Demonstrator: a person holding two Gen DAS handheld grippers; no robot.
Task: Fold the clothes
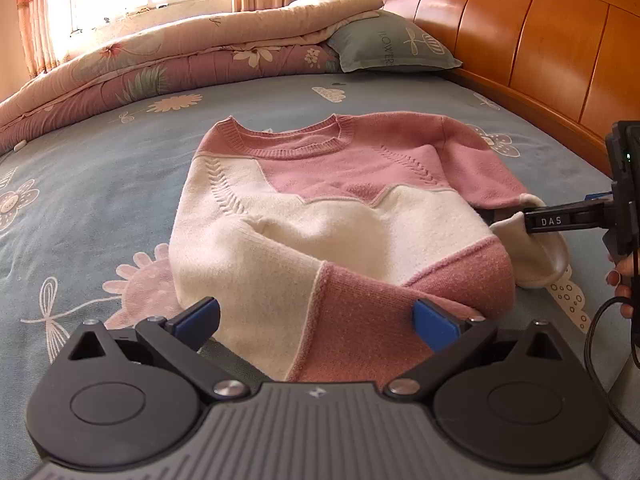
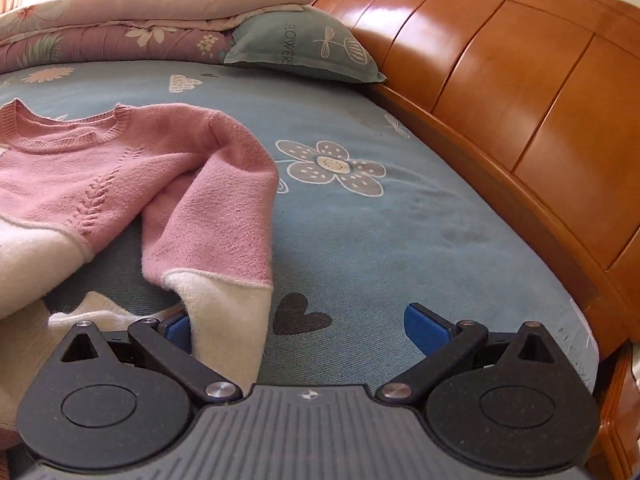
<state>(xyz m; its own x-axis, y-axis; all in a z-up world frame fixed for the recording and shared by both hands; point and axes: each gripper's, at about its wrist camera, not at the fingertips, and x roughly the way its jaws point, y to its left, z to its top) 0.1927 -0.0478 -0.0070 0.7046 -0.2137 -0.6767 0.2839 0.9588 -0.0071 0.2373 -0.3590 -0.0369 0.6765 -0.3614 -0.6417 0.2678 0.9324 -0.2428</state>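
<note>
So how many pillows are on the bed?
1. The grey-green pillow sits at the far end of the bed beside the wooden headboard, against the folded quilt. More could be hidden behind the quilt.

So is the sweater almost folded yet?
Not yet, only started. One sleeve already lies folded across the front of the sweater. The other sleeve still sticks out on the bed sheet, and the right gripper is open with that sleeve's white cuff against one finger. The left gripper is open at the hem. The body still needs folding.
</note>
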